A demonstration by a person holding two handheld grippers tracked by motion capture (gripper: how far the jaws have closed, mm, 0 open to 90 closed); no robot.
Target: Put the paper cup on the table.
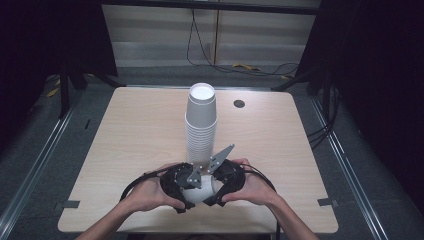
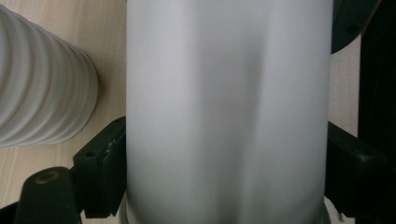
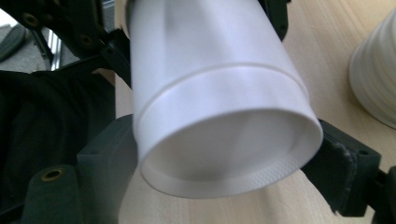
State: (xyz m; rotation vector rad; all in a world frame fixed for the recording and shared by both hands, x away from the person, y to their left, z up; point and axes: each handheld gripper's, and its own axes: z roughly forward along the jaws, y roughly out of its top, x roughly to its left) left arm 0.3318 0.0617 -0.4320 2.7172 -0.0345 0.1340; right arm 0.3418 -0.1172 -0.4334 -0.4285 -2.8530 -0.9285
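Observation:
A tall stack of white paper cups (image 1: 201, 125) stands upside down at the table's middle. Just in front of it, a single white cup (image 1: 201, 194) lies on its side between my two grippers. My left gripper (image 1: 184, 196) is shut on the cup; in the left gripper view the cup's wall (image 2: 224, 107) sits between both black pads (image 2: 105, 172). My right gripper (image 1: 216, 192) is shut on the same cup from the other side. In the right gripper view the cup's recessed base (image 3: 224, 154) faces the camera, between the pads (image 3: 107, 163).
The light wood table (image 1: 140, 130) has a small round dark grommet (image 1: 239, 103) at the back right. The cup stack (image 2: 42, 93) stands close to the left gripper's left, and the stack (image 3: 376, 79) also appears at the right gripper view's right edge. Cables trail over the floor behind.

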